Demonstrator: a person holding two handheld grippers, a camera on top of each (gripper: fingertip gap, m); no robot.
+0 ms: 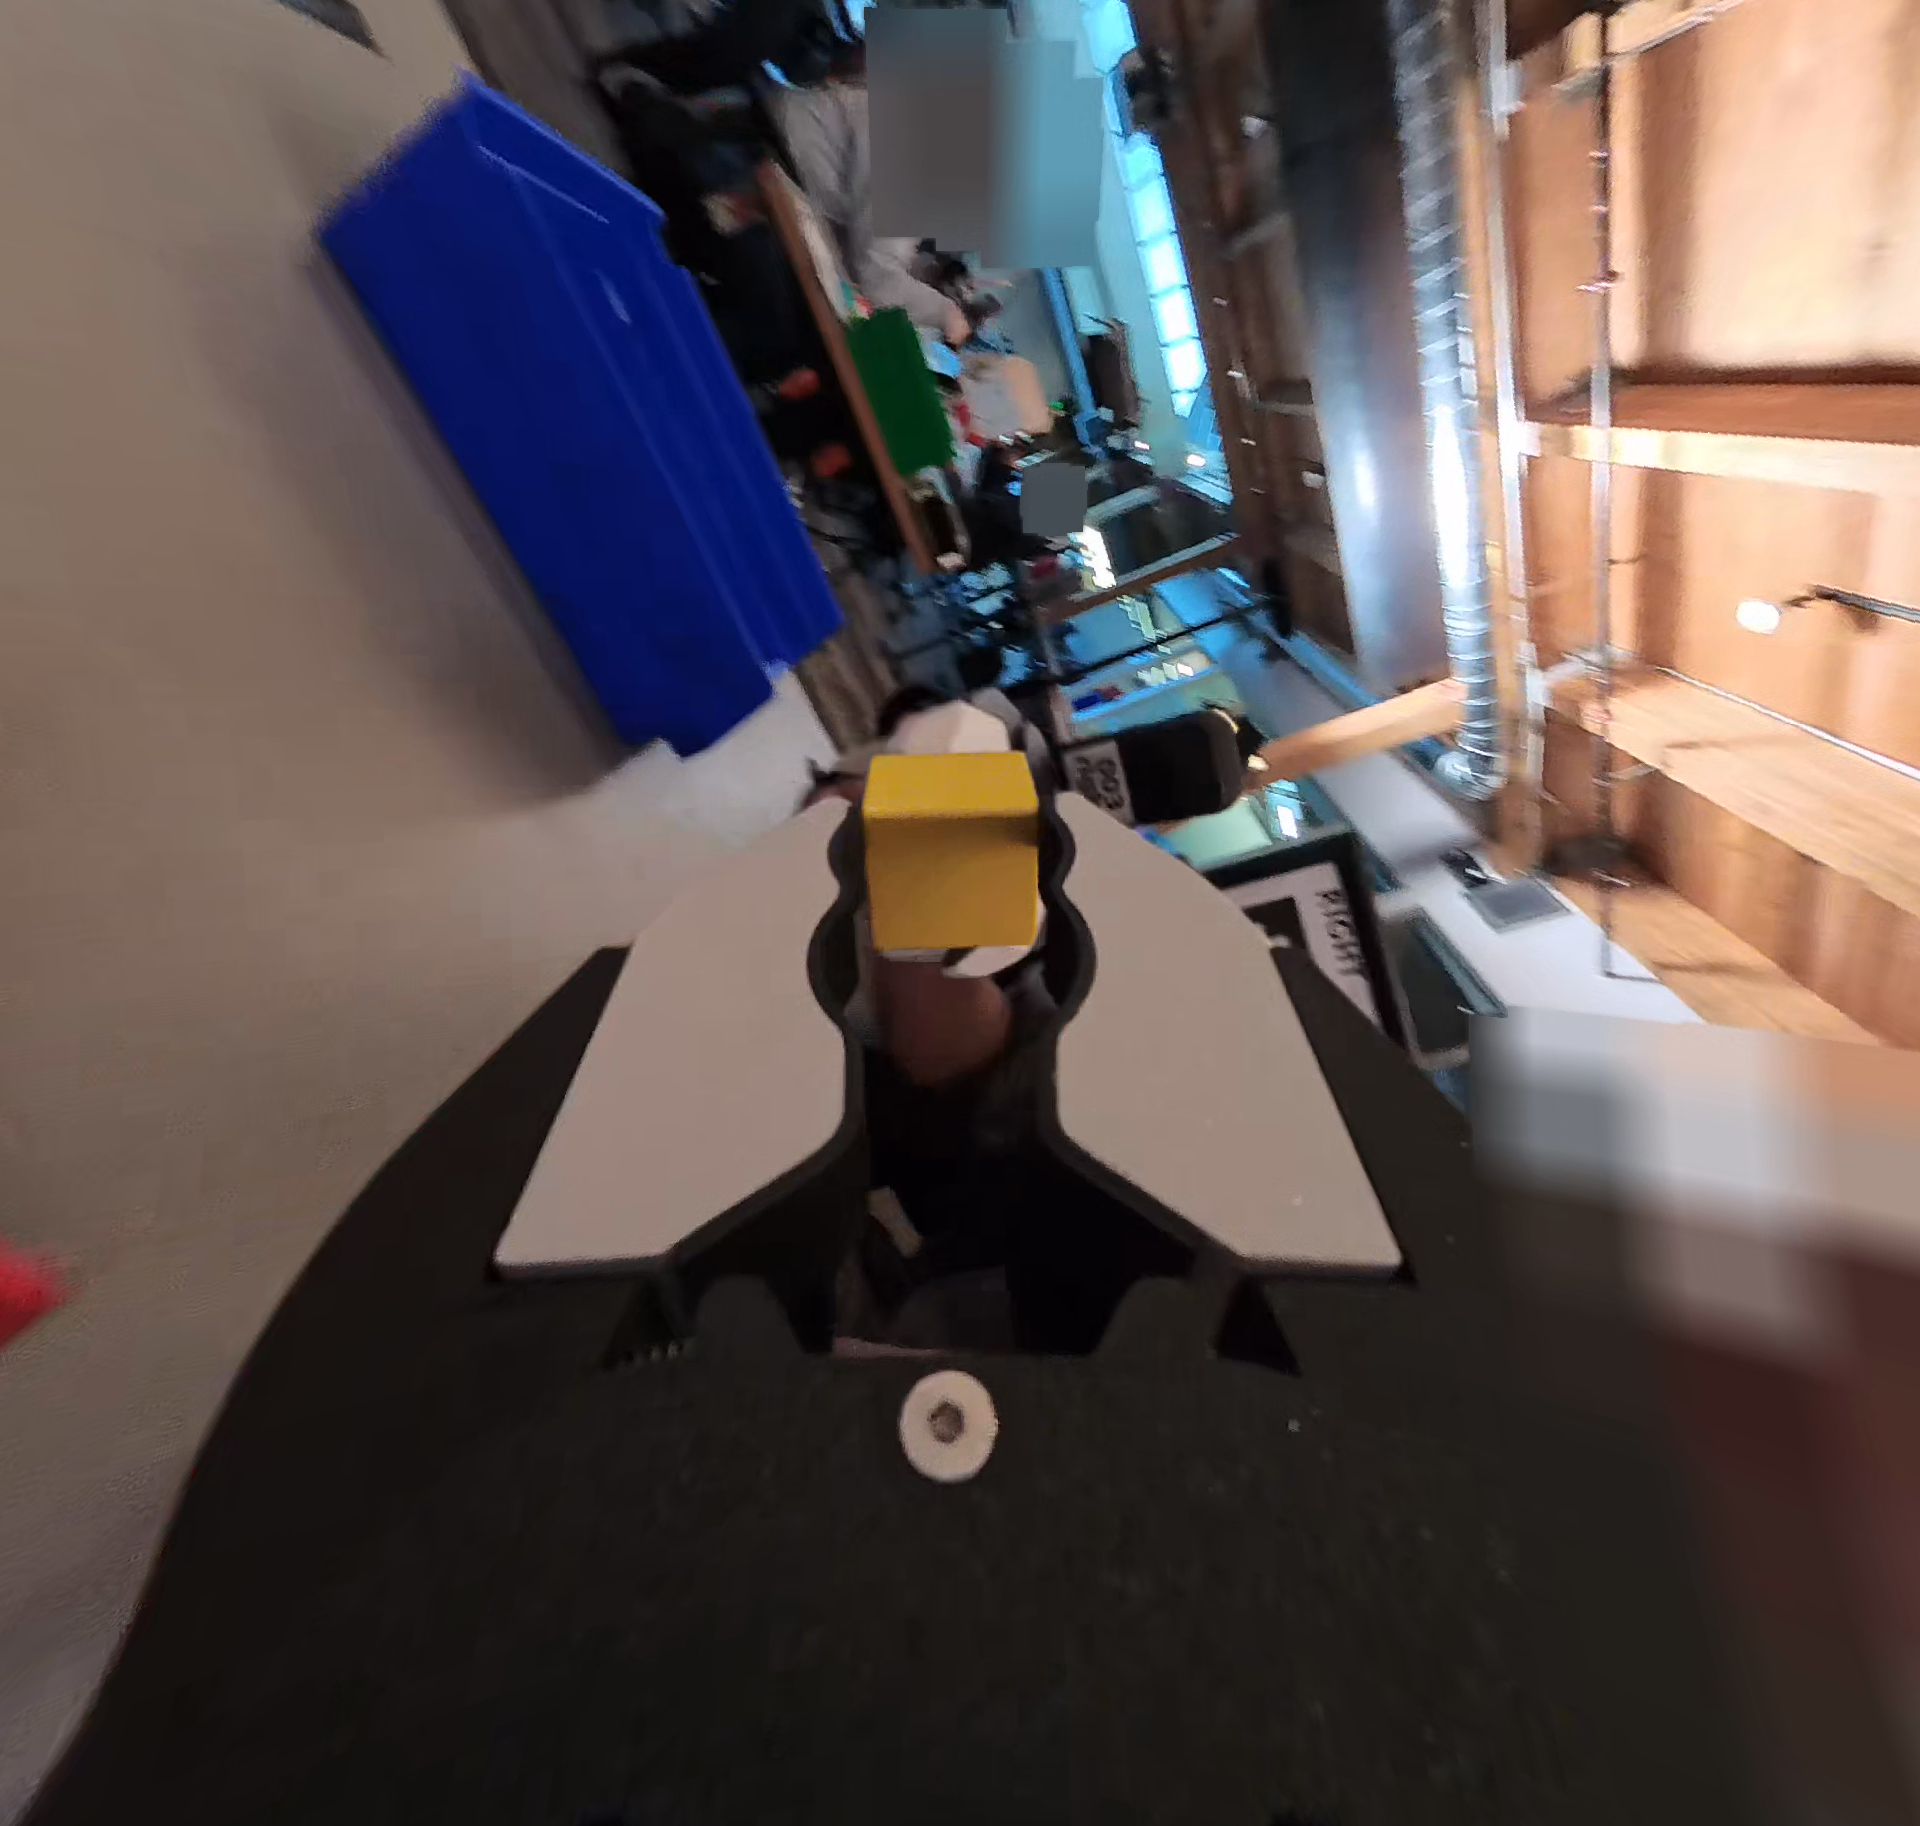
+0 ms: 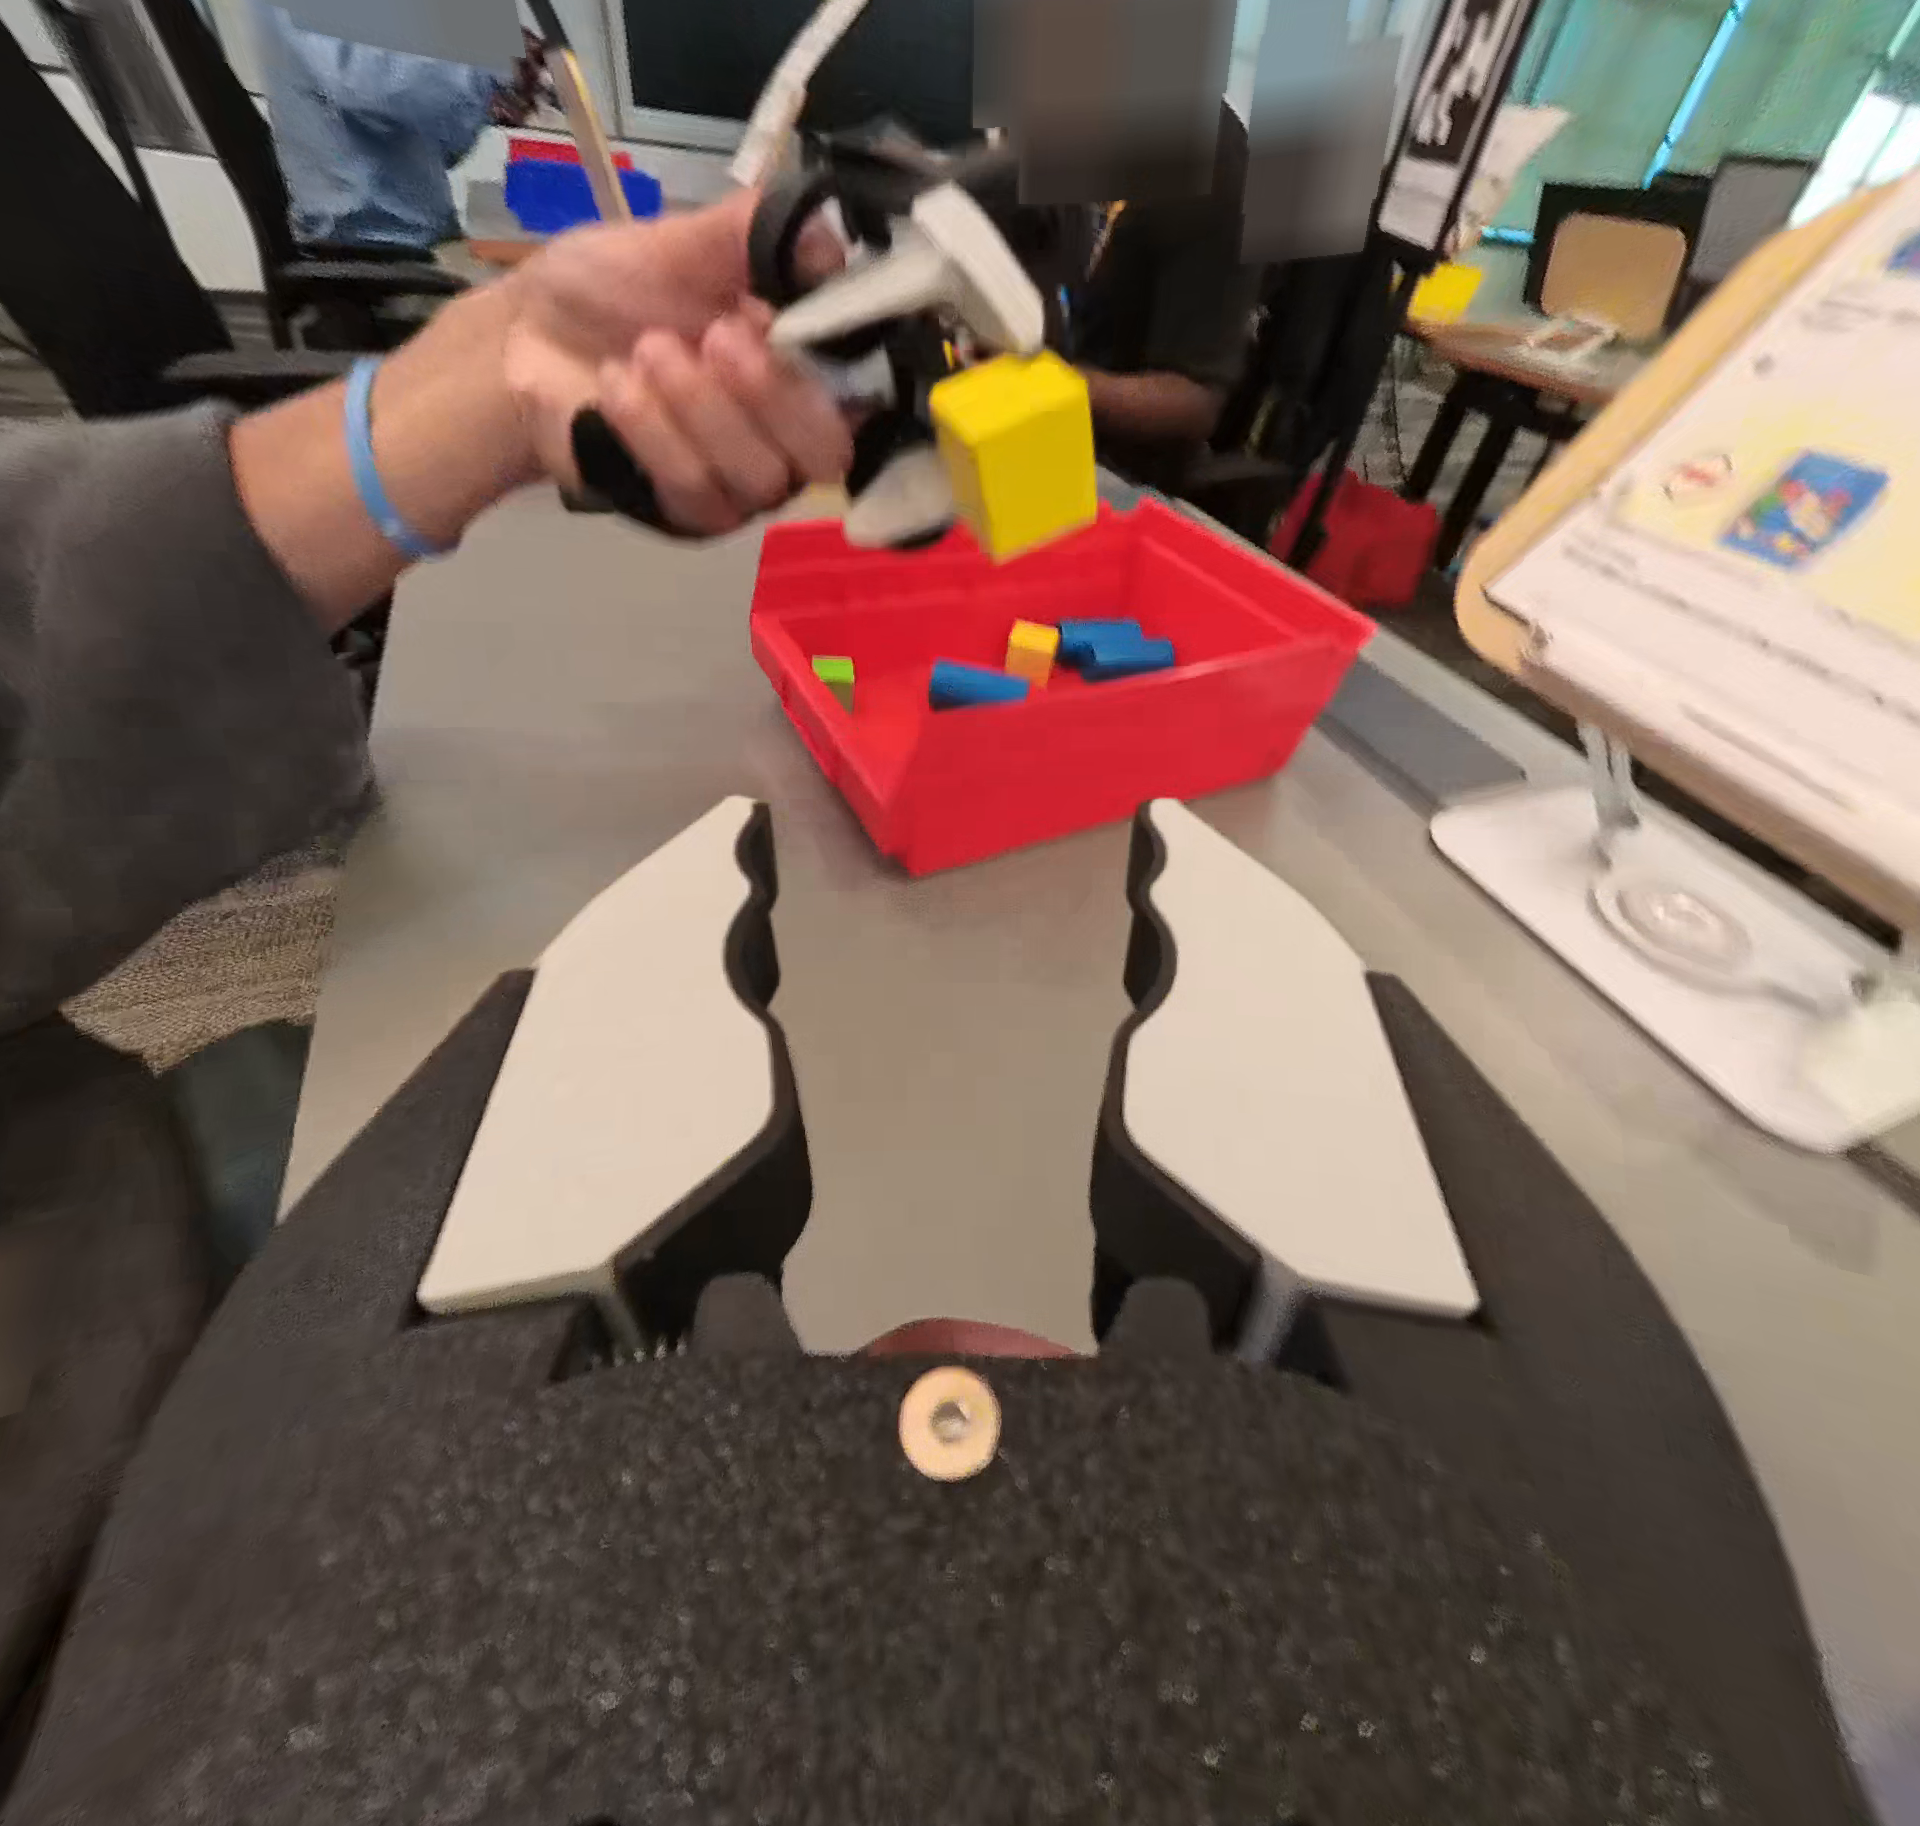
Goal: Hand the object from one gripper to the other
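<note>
Printed writing on several things, none copied here: a black-and-white marker board (image 2: 1460,62) standing at the back right, and an illustrated sheet on a tilted wooden stand (image 2: 1704,571) with a clear foot, right of the table. No brand mark readable on either tool.

Left gripper (image 1: 951,846) clamped on the yellow block (image 1: 953,851), pinched between the grey fingertips (image 1: 769,903) and held in the air. From the right wrist view: same yellow block (image 2: 1016,451) raised just above the red bin's (image 2: 1081,779) far rim, in the left gripper (image 2: 966,426) gripped by a hand (image 2: 644,374) with a blue wristband.

Right gripper (image 2: 951,841) spread wide, nothing between its fingers, low over the table and well apart from the block.

Smooth grey table (image 2: 561,696). Inside the red bin: blue, orange and green blocks (image 2: 1039,659). Blue bin (image 1: 582,405) on the same table, in the left wrist view. Beyond: a busy workroom with other desks, seated people, windows, wooden ceiling panels and a silver duct.
</note>
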